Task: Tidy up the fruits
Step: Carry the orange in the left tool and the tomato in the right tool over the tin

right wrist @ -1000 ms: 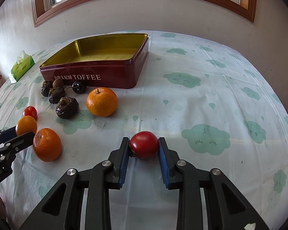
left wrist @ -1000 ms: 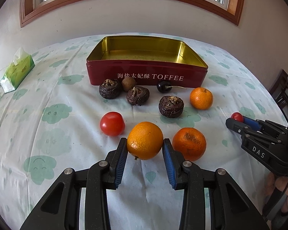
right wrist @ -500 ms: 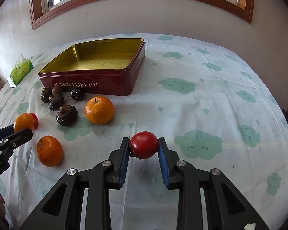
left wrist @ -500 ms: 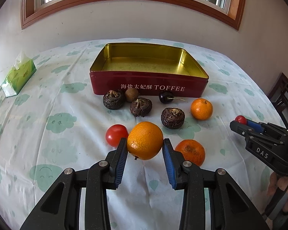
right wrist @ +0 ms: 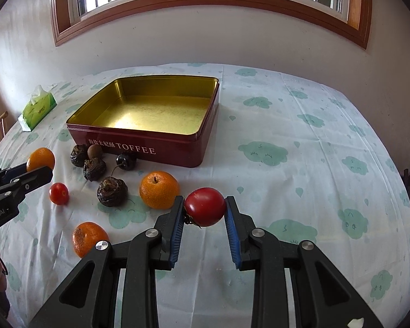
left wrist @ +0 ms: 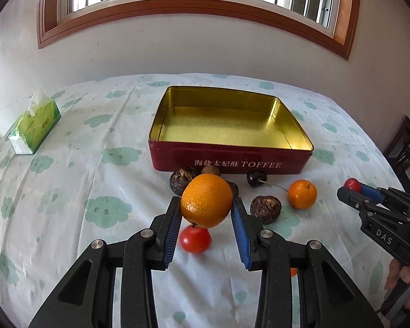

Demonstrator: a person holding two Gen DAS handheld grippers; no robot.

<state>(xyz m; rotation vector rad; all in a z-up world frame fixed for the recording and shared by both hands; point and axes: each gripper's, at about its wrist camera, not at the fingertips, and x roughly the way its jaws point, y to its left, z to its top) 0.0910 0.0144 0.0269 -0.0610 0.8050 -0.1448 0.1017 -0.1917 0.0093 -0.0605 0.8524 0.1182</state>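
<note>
I have lifted both fruits clear of the tabletop (left wrist: 68, 191); my left fingers (left wrist: 206, 228) are clamped on the dimpled, glossy orange (left wrist: 206, 204), my right fingers (right wrist: 205, 228) nearly shut on the smooth red tomato (right wrist: 205, 210); next, I judge, the empty gold-lined tin (left wrist: 227, 161) beyond.

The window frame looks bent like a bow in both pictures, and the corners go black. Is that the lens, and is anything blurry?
Left wrist view: the window frame bows from fisheye distortion, corners are dark, the orange is sharp. Right wrist view: same curve and dark corners; daylight glares off the tin's gold floor; the tomato is crisp.
</note>
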